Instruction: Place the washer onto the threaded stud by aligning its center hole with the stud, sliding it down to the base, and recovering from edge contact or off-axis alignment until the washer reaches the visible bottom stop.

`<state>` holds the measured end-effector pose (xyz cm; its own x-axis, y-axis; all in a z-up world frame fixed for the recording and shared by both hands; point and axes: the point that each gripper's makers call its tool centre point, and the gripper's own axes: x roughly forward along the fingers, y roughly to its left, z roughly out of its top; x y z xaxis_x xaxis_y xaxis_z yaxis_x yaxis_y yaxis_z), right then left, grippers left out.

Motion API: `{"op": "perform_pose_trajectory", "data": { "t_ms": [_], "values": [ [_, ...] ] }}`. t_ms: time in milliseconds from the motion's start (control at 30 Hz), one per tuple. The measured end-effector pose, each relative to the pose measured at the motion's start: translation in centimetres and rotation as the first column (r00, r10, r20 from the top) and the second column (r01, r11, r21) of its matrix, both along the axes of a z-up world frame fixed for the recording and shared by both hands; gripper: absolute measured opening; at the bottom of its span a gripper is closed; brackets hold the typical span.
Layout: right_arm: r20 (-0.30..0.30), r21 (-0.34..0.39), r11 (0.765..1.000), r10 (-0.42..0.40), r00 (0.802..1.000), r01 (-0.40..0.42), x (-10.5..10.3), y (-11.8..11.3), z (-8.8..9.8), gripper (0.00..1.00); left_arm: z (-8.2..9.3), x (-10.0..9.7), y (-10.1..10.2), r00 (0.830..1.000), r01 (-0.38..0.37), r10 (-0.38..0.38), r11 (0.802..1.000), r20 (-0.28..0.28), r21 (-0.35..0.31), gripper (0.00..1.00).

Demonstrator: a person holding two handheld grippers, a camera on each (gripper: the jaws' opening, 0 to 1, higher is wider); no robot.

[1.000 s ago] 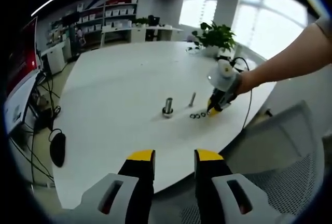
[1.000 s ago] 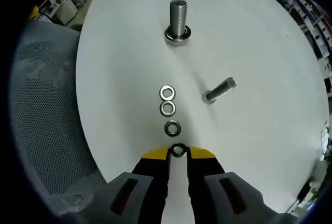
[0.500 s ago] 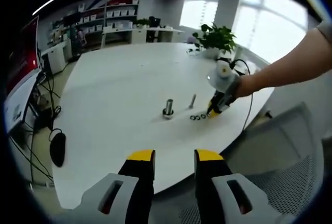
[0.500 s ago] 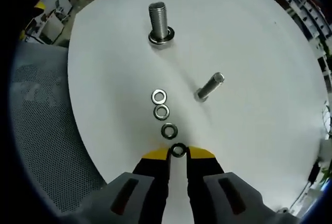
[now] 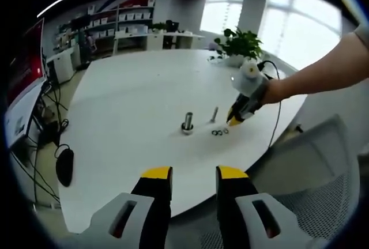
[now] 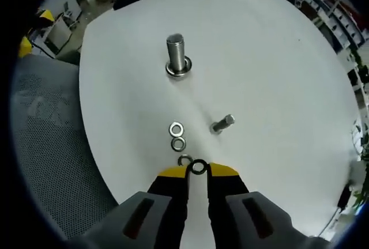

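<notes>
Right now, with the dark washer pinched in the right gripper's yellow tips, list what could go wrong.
1. The right gripper holds the dark ring washer only by its edge at the very fingertips; it could slip or tilt.
2. The large upright threaded steel stud is well away; an off-axis approach may catch its top edge.
3. Three silver washers and the small bolt lie between.

Bright daylight from blown-out rear windows [image 5: 288, 24]; soft shadows on white round surface [image 6: 259, 59]; fisheye-warped, blurred edges.

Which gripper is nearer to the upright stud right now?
Right. The right gripper, holding a washer, hangs above the table just beyond the loose washers beside the upright stud. The left gripper sits back off the table's near edge.
</notes>
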<state>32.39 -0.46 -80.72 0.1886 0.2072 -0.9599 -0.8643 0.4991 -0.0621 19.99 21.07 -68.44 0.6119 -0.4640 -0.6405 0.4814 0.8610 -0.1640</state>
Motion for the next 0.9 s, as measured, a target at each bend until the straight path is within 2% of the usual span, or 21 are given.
{"op": "perform_pose_trajectory", "data": {
  "t_ms": [500,900],
  "values": [
    [0.053,0.033,0.999,-0.006,0.999,0.004,2.2,1.1,3.1,0.13,0.1,0.0,-0.2,1.000,0.014,-0.014,1.000,0.004,-0.003,0.28],
    [0.083,0.033,0.999,0.018,0.996,-0.021,3.1,1.9,3.6,0.13,0.1,-0.1,-0.2,1.000,0.016,-0.016,1.000,0.003,0.000,0.28]
  ]
}}
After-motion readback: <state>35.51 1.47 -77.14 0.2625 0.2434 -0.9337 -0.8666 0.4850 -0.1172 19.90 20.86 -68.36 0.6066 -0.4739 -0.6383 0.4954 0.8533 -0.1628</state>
